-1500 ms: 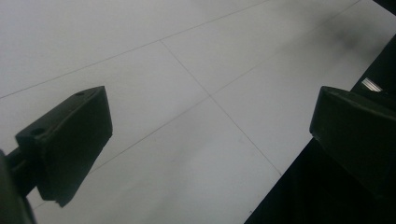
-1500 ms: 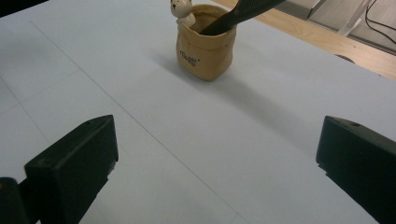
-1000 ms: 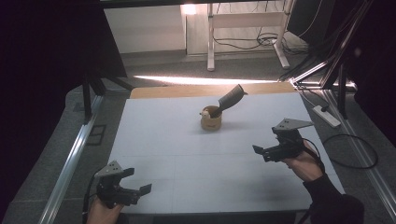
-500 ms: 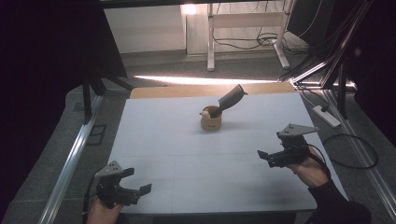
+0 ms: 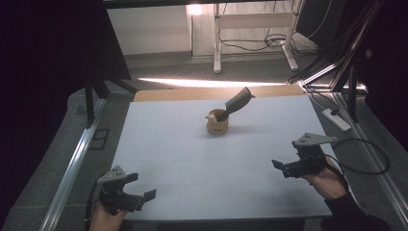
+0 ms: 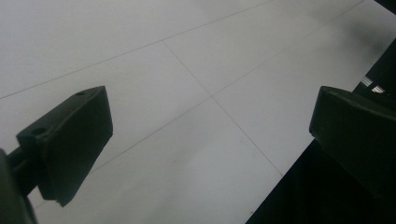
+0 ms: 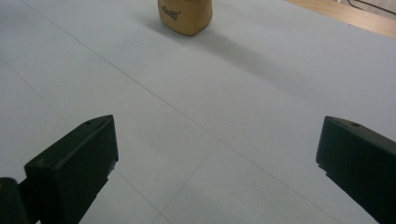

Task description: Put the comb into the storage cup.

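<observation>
A tan pot [image 5: 217,123] stands upper centre on the white tabletop [image 5: 173,163], a dark, hard-to-identify object [image 5: 238,100] leaning out of it. In the right gripper view its top is cut off. Left tool [image 5: 137,192], lower left, and right tool [image 5: 284,166], lower right, are both released, empty.

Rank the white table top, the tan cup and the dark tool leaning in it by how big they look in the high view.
1. White table top, by far the largest.
2. and 3. Tan cup and dark tool: they look close in size, the tool longer and thinner, so no firm order.
</observation>
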Action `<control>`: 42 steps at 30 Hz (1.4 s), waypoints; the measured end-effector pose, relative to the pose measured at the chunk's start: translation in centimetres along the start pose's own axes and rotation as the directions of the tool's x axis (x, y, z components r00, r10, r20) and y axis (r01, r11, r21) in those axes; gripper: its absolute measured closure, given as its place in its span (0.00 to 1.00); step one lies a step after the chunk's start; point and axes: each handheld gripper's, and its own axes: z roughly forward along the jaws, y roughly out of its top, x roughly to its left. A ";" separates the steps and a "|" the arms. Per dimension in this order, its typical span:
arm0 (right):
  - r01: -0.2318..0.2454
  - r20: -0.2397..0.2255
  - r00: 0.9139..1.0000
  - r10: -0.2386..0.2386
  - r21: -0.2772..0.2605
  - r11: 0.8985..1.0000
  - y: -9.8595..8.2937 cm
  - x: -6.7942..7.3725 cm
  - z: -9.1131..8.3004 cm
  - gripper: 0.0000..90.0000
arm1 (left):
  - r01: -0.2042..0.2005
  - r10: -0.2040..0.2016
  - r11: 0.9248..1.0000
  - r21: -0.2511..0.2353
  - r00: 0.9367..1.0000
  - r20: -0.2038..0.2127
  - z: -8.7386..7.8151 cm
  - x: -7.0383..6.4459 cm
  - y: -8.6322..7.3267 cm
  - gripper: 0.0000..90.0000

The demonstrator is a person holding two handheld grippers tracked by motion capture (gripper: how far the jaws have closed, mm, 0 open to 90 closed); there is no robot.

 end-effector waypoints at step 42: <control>-0.068 0.130 0.990 0.052 0.123 0.990 -5.4 0.0 -3.3 0.00 | -0.043 0.042 0.999 -0.027 0.999 -0.019 -0.3 -0.5 -0.1 0.01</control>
